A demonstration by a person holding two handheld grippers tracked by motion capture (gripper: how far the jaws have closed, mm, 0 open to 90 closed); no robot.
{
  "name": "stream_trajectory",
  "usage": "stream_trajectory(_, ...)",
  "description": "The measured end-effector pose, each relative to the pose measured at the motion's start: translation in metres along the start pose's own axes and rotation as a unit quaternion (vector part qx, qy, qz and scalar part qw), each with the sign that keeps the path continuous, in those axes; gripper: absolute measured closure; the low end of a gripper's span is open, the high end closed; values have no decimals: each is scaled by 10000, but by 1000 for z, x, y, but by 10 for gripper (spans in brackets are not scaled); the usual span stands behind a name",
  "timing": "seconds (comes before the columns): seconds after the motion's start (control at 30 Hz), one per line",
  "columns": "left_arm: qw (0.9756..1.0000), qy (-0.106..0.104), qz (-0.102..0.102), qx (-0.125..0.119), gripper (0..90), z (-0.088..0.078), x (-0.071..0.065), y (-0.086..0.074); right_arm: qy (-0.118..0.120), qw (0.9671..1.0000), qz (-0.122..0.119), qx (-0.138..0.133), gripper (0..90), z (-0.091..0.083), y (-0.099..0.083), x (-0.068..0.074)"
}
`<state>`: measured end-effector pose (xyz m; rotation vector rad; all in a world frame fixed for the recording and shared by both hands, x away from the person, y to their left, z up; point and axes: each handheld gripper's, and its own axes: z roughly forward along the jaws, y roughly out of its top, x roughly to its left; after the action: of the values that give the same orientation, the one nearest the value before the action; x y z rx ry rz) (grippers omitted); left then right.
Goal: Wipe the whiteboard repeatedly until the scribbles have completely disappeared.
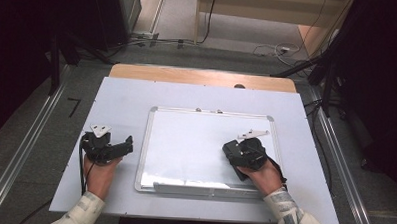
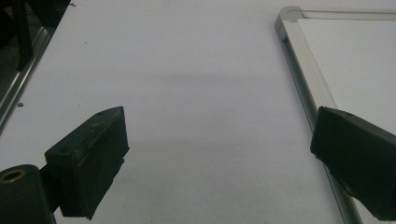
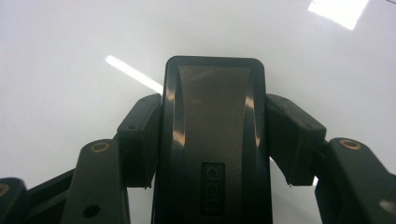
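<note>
A white-surfaced whiteboard [image 1: 195,137] with a silver frame lies flat in the middle of the table. My right gripper [image 1: 231,149] is over its right part, shut on a black eraser [image 3: 214,112] with a glossy top and a raised logo. In the right gripper view the two pads press on the eraser's long sides, and the right gripper [image 3: 215,140] points along it over the white surface. My left gripper [image 1: 129,142] rests on the table just left of the board. In the left gripper view the left gripper [image 2: 219,154] stands open with nothing between its jaws.
The pale table top [image 1: 122,97] has bare room left of the whiteboard frame [image 2: 306,70]. A silver ledge [image 1: 204,188] runs along the board's near edge. Dark stands and cables stand on the floor around the table.
</note>
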<state>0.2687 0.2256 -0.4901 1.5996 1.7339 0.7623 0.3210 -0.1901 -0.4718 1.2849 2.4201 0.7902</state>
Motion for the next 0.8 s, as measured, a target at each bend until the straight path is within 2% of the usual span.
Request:
stream_trajectory(0.43,10000,-4,36,22,46,0,0,0,-25,10000,-19,19,381,1,0,0)
stream_trajectory(0.63,10000,-2,4,10,46,0,0,0,39,9998,190,-15,379,0,0,-5)
stream_trajectory(0.8,10000,1,28,25,46,1,0,0,17,9999,171,-13,378,0,0,-5)
